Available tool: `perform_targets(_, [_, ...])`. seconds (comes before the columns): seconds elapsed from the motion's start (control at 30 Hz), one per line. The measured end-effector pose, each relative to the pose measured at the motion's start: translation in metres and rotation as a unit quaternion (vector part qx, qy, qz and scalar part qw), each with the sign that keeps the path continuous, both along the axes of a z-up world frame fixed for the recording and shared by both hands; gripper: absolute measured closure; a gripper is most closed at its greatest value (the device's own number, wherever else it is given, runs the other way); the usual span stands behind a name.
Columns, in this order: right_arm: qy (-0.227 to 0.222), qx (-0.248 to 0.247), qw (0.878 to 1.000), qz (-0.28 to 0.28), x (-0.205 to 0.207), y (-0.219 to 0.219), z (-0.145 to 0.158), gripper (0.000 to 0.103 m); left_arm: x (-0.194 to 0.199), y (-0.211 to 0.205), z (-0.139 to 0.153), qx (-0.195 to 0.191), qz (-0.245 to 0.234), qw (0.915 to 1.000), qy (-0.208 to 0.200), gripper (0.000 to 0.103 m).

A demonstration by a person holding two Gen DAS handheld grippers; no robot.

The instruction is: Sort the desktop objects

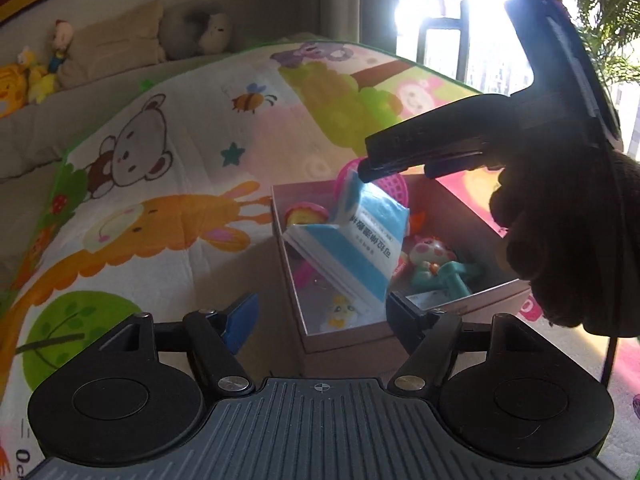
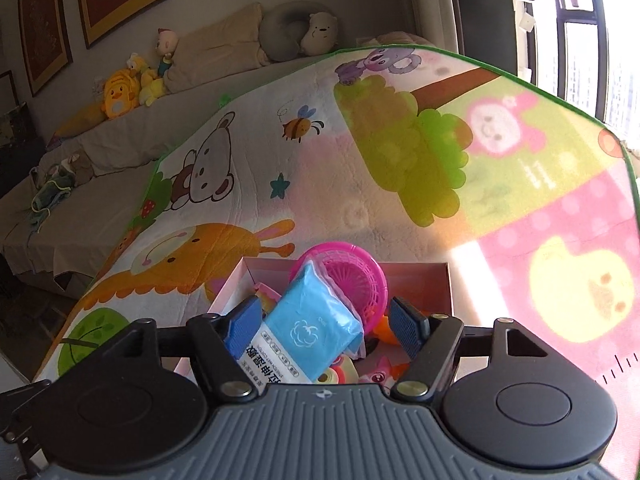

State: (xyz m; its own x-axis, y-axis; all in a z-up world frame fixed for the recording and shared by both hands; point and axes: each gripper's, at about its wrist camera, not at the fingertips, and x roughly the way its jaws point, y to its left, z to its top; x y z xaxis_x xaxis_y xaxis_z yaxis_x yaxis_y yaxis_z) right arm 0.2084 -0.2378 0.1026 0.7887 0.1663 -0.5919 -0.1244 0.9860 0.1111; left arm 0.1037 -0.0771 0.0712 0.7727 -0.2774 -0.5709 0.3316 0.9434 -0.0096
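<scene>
A pink open box (image 1: 344,338) sits on the cartoon play mat and holds several toys: a pink basket (image 1: 394,186), a teal and pink figure (image 1: 434,262). A blue and white wipes pack (image 1: 356,246) leans tilted in the box. My left gripper (image 1: 324,312) is open at the box's near wall, with nothing between its fingers. My right gripper (image 1: 400,168), seen from the left wrist view, hovers over the box above the pack's top corner. In the right wrist view the right gripper (image 2: 324,320) is open, with the pack (image 2: 308,328) lying between its fingers above the box (image 2: 416,276) and the basket (image 2: 352,280).
The play mat (image 2: 400,168) spreads around the box. A sofa with plush toys (image 2: 124,88) and cushions stands behind it. A bright window (image 1: 444,24) and a plant are at the right. A gloved hand (image 1: 568,240) holds the right gripper.
</scene>
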Motion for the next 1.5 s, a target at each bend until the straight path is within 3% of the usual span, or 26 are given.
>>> perform_targets(0.07, [0.014, -0.048, 0.999, 0.002, 0.024, 0.018, -0.013, 0.038, -0.004, 0.008, 0.002, 0.005, 0.007, 0.9999, -0.007, 0.022])
perform_targets(0.13, [0.065, -0.058, 0.996, 0.007, 0.036, 0.021, -0.023, 0.062, -0.010, 0.019, 0.003, -0.001, 0.012, 0.9998, -0.013, 0.018])
perform_targets(0.27, [0.125, -0.010, 0.992, 0.024, 0.013, 0.004, -0.011, 0.061, -0.010, 0.034, 0.003, -0.011, 0.027, 0.9994, -0.020, 0.010])
perform_targets(0.33, [0.104, -0.023, 0.994, 0.024, -0.003, -0.001, 0.005, 0.059, -0.005, 0.033, 0.001, -0.015, 0.028, 0.9994, -0.017, 0.010])
perform_targets(0.4, [0.048, -0.051, 0.997, 0.018, -0.011, -0.004, 0.023, 0.052, -0.002, 0.030, -0.003, -0.023, 0.027, 0.9993, -0.009, 0.008])
perform_targets(0.43, [0.028, -0.062, 0.998, 0.011, -0.011, -0.005, 0.027, 0.046, -0.002, 0.028, -0.005, -0.025, 0.025, 0.9994, -0.005, 0.008])
perform_targets(0.5, [0.015, -0.071, 0.997, -0.008, 0.004, -0.008, 0.029, 0.045, -0.004, 0.024, -0.007, -0.024, 0.019, 0.9995, -0.001, 0.007])
perform_targets(0.57, [0.035, -0.074, 0.996, -0.029, 0.030, -0.008, 0.016, 0.052, -0.007, 0.023, -0.007, -0.023, 0.017, 0.9996, 0.000, 0.007])
perform_targets(0.63, [0.065, -0.074, 0.994, -0.052, 0.051, -0.010, -0.004, 0.076, -0.010, 0.026, -0.005, -0.023, 0.020, 0.9995, -0.001, 0.006])
perform_targets(0.7, [0.106, -0.055, 0.991, -0.061, 0.065, -0.014, -0.023, 0.091, -0.011, 0.030, -0.005, -0.020, 0.026, 0.9994, -0.002, 0.005])
perform_targets(0.77, [0.144, -0.017, 0.987, -0.066, 0.063, -0.021, -0.038, 0.091, -0.010, 0.035, -0.005, -0.017, 0.037, 0.9992, 0.000, 0.004])
perform_targets(0.97, [0.079, -0.033, 0.994, -0.061, 0.006, -0.033, -0.021, 0.091, -0.010, 0.043, -0.010, -0.020, 0.057, 0.9980, 0.015, 0.003])
perform_targets(1.17, [0.013, 0.004, 0.999, -0.048, -0.080, -0.045, 0.012, 0.065, -0.024, 0.045, -0.013, -0.017, 0.062, 0.9976, 0.024, 0.000])
perform_targets(1.23, [0.003, 0.019, 0.999, -0.040, -0.111, -0.042, 0.015, 0.048, -0.033, 0.047, -0.018, -0.017, 0.064, 0.9973, 0.030, 0.000])
perform_targets(1.4, [0.027, 0.043, 0.998, -0.043, -0.163, -0.026, -0.011, 0.023, -0.057, 0.051, -0.046, 0.000, 0.079, 0.9952, 0.058, 0.000])
perform_targets(1.5, [0.052, 0.012, 0.997, -0.050, -0.176, -0.008, -0.039, 0.022, -0.064, 0.052, -0.061, 0.002, 0.074, 0.9940, 0.080, 0.000])
